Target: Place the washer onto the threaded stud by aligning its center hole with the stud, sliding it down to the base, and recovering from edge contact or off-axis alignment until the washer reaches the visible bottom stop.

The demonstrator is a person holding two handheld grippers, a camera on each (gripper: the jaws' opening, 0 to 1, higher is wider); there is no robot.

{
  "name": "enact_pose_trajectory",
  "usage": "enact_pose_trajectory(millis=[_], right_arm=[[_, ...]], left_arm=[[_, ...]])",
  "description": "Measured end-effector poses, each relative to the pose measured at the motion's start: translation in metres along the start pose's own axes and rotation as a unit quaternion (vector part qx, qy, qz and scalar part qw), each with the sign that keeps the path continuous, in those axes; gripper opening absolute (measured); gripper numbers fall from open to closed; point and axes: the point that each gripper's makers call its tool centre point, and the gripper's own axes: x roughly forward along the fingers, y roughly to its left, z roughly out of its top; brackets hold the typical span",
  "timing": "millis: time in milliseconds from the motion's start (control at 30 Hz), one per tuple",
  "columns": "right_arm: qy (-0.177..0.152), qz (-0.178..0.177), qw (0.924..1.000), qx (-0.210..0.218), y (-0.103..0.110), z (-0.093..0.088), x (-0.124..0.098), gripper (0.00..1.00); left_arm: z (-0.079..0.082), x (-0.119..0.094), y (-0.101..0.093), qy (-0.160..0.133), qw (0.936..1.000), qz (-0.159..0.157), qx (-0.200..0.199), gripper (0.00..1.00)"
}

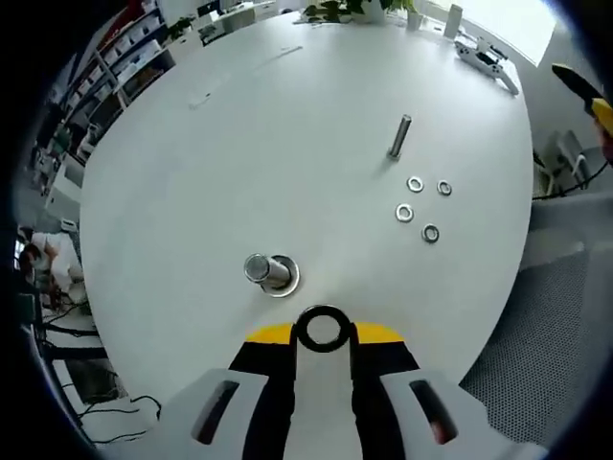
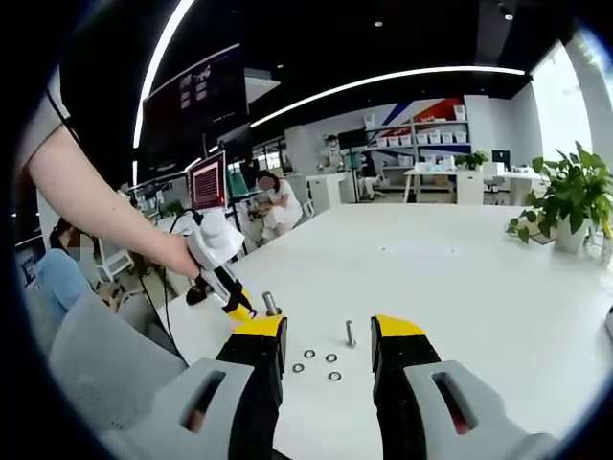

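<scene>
White table, potted plant

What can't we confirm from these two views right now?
- Left gripper view: washer sits between the left gripper tips; pad contact is hidden by its rim.
- Left gripper view: stud thread blurred, foreshortened.
- Right gripper view: spare washers too small to check.

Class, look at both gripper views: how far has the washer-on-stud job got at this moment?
Done: the left gripper has picked up a washer and is shut on it. In hand: it hovers near the stud with the wide base, not yet over its tip. Left: centre the hole, slide it down to the base. Four spare washers lie beside a second stud. The right gripper is open.
</scene>
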Motion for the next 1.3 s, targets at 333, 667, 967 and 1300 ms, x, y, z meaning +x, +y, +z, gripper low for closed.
enact_pose_trajectory(millis=[333,667,967,1300], right_arm=[[0.000,-0.001,1.0000,0.006,-0.001,-0.001,0.000,0.38],[-0.001,0.003,1.0000,0.003,0.001,0.000,0.000,0.38],[-0.001,0.005,1.0000,0.006,0.001,0.000,0.000,0.38],[-0.003,0.003,1.0000,0.007,0.000,0.000,0.000,0.38]], left_arm=[[0.013,-0.013,0.007,-0.014,0.9996,0.012,0.021,0.19],[0.026,-0.027,0.019,-0.029,0.9991,0.025,0.018,0.19],[0.036,-0.029,0.033,-0.029,0.9989,0.033,0.017,0.19],[0.044,-0.023,0.034,-0.013,0.9989,0.030,0.034,0.19]])
